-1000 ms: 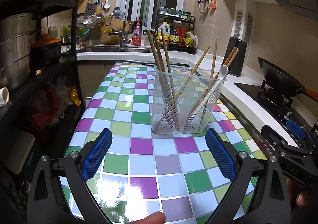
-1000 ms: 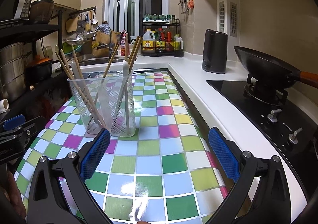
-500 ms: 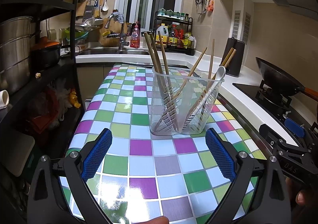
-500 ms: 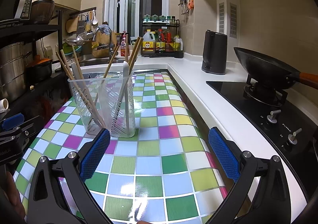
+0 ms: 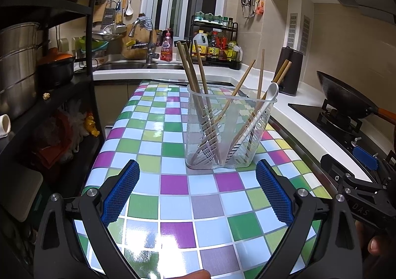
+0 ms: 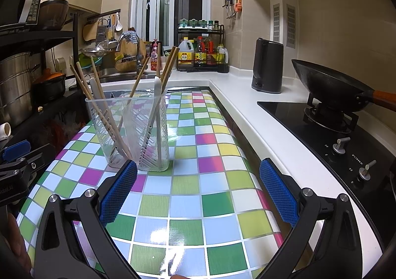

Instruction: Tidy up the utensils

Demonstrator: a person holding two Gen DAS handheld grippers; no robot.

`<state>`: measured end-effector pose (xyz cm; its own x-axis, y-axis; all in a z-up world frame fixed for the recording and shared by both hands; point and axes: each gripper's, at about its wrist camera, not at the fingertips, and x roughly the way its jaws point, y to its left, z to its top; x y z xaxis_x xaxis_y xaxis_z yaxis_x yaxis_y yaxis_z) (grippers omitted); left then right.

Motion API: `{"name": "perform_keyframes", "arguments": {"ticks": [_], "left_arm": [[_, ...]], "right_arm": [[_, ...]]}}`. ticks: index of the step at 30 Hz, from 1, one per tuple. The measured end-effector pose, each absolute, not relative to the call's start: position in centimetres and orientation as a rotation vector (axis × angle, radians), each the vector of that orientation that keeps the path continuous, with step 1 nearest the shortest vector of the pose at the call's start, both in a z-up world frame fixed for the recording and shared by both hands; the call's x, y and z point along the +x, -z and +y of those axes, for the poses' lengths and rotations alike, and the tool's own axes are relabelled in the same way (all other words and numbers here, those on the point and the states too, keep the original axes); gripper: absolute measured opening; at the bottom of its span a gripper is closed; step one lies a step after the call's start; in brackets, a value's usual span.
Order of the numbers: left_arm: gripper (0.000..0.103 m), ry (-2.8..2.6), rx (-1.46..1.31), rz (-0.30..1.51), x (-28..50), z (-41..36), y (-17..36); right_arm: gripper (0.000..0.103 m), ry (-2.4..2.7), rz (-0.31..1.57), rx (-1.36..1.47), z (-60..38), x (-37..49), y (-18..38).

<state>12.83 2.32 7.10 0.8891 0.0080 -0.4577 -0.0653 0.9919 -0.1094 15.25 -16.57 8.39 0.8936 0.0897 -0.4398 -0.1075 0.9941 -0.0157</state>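
A clear plastic utensil holder (image 5: 230, 130) stands upright on the chequered table (image 5: 173, 184); it also shows in the right wrist view (image 6: 131, 130). Several wooden chopsticks (image 5: 193, 75) lean in it, along with a white spoon (image 5: 271, 92) that also shows in the right wrist view (image 6: 158, 85). My left gripper (image 5: 198, 194) is open and empty, held over the table just in front of the holder. My right gripper (image 6: 198, 192) is open and empty, to the right of the holder. Each gripper shows at the edge of the other's view.
A black shelf rack with pots (image 5: 37, 68) stands left of the table. A white counter (image 6: 247, 110) runs along the right, with a dark kettle (image 6: 267, 68), a gas hob (image 6: 334, 135) and a wok (image 6: 329, 83). The sink and tap (image 5: 146, 56) are at the back.
The left wrist view has tilted down slightly, so the holder sits a little higher in the frame. The right gripper has hardly moved. Both stay open.
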Motion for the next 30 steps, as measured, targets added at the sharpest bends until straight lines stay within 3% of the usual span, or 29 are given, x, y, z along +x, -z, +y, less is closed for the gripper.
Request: {"name": "perform_keyframes", "arguments": {"ticks": [30], "left_arm": [[0.094, -0.035, -0.117, 0.470, 12.55, 2.17, -7.08]], "right_arm": [[0.098, -0.102, 0.451, -0.042, -16.44, 15.25, -8.40]]}}
